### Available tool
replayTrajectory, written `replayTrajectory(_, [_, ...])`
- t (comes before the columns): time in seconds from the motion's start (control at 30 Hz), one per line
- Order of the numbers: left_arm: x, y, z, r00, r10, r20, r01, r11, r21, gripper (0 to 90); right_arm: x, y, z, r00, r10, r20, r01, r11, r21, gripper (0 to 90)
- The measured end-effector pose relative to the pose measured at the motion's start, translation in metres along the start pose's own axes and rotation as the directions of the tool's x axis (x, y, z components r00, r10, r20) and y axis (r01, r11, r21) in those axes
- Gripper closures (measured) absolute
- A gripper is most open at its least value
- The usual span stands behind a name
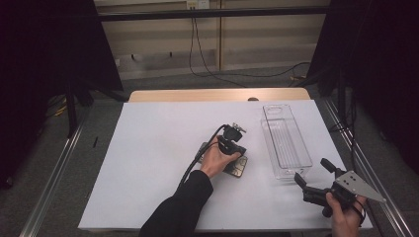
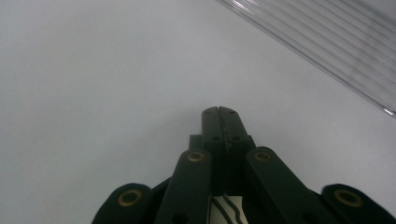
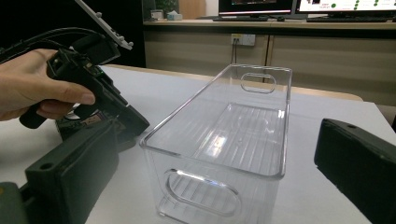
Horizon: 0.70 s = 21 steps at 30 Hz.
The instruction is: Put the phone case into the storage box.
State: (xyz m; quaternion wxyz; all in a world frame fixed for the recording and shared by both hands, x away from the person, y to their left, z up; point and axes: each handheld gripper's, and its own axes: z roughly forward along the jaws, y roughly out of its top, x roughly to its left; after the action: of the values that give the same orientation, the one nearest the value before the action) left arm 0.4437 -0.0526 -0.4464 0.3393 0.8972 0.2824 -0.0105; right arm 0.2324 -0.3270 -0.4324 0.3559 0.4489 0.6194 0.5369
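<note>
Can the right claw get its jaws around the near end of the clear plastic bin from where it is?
Probably yes. The right claw stands open, facing the near end wall of the clear rectangular plastic bin, and nothing lies between them on the white table.

So there's a light wooden table under a white sheet, grey carpet floor, beige panelled wall with black cables dangling, and dark curtains either side.
</note>
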Motion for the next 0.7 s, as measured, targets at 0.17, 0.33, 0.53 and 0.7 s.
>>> replayTrajectory(0.17, [-0.001, -0.005, -0.004, 0.9996, -0.011, 0.028, 0.01, 0.9999, 0.007, 90.0, 0.0, 0.0, 0.0, 1.0, -0.002, 0.0, 0.002, 1.0, 0.001, 0.0])
replayTrajectory(0.33, [-0.011, -0.013, -0.008, 0.999, -0.004, 0.044, 0.004, 0.9999, 0.016, 90.0, 0.001, 0.0, 0.001, 1.0, -0.002, 0.0, 0.002, 1.0, 0.003, 0.0])
replayTrajectory(0.53, [-0.013, -0.017, -0.011, 0.9985, 0.018, 0.052, -0.019, 0.9997, 0.015, 90.0, 0.0, 0.0, 0.0, 1.0, -0.003, 0.001, 0.003, 1.0, 0.003, 0.0])
replayTrajectory(0.7, [-0.016, -0.022, -0.014, 0.9979, 0.032, 0.056, -0.033, 0.9993, 0.019, 90.0, 0.0, 0.0, 0.0, 1.0, -0.003, 0.002, 0.003, 1.0, 0.001, 0.0])
